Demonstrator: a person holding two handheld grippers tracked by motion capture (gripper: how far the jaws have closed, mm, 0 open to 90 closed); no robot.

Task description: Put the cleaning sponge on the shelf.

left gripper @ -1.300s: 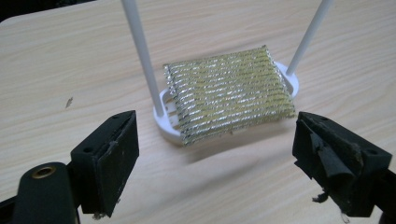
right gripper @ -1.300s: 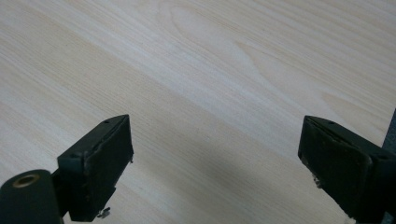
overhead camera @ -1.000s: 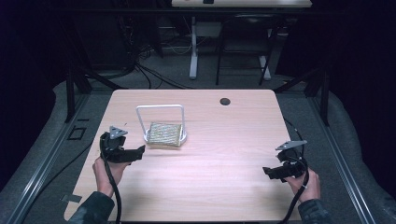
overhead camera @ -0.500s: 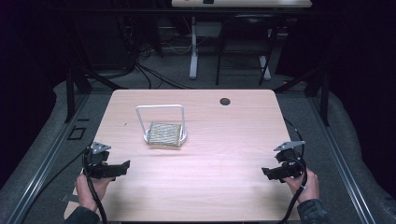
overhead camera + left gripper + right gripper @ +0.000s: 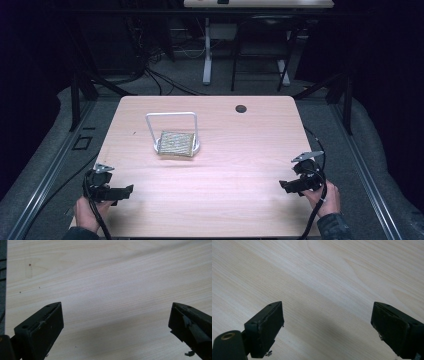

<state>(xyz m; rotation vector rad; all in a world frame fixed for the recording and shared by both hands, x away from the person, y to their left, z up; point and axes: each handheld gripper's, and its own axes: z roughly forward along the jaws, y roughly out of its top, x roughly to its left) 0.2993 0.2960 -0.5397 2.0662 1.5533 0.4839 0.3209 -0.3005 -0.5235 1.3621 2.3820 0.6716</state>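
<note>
The left gripper (image 5: pixel 125 190) had drawn back from the rack (image 5: pixel 175 143) toward the table (image 5: pixel 220 210) edge, its jaws just opening wider, nothing between them; the rack sat mid-table, released, seemingly placed; the right gripper (image 5: pixel 284 186) waited, spread empty.

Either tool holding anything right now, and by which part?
Nothing held. Left tool and right tool both open over the bare table; the left's jaws have just been opening.

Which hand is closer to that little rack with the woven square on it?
Left, probably. The left gripper sits nearer the white rack holding the woven pad; the right gripper is farther across the table. Both have open, empty fingers.
</note>
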